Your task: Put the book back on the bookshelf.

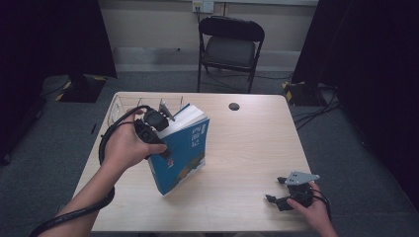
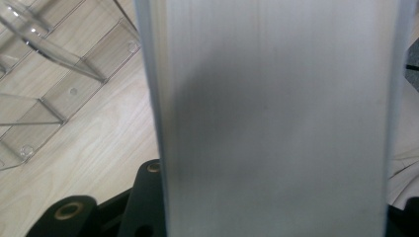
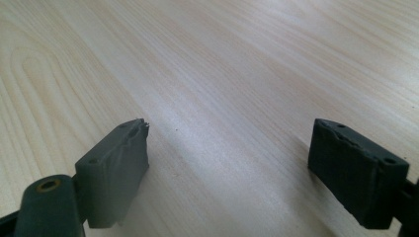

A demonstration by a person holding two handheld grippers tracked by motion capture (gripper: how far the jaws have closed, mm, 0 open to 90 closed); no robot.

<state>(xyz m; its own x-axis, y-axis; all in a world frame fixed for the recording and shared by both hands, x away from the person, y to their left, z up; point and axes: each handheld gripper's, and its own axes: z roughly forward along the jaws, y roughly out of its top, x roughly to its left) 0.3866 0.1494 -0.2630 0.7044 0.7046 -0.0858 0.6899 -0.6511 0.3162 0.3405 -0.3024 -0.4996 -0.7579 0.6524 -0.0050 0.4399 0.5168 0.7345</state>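
Observation:
A thick book with a blue cover (image 1: 184,150) stands tilted on the left half of the wooden table (image 1: 247,143), its white page edge turned up and away. My left gripper (image 1: 165,129) is shut on the book near its upper end, held in a hand that comes in from the lower left. In the left gripper view the page edge of the book (image 2: 276,118) stands upright between the black jaws. My right gripper (image 1: 275,190) rests in a hand at the table's front right, and its jaws (image 3: 230,143) are open over bare wood with nothing between them.
A clear plastic rack (image 1: 126,104) with slanted dividers (image 2: 44,74) sits at the table's back left, just behind the book. A small black disc (image 1: 234,106) lies near the back edge. A black folding chair (image 1: 230,47) stands beyond the table.

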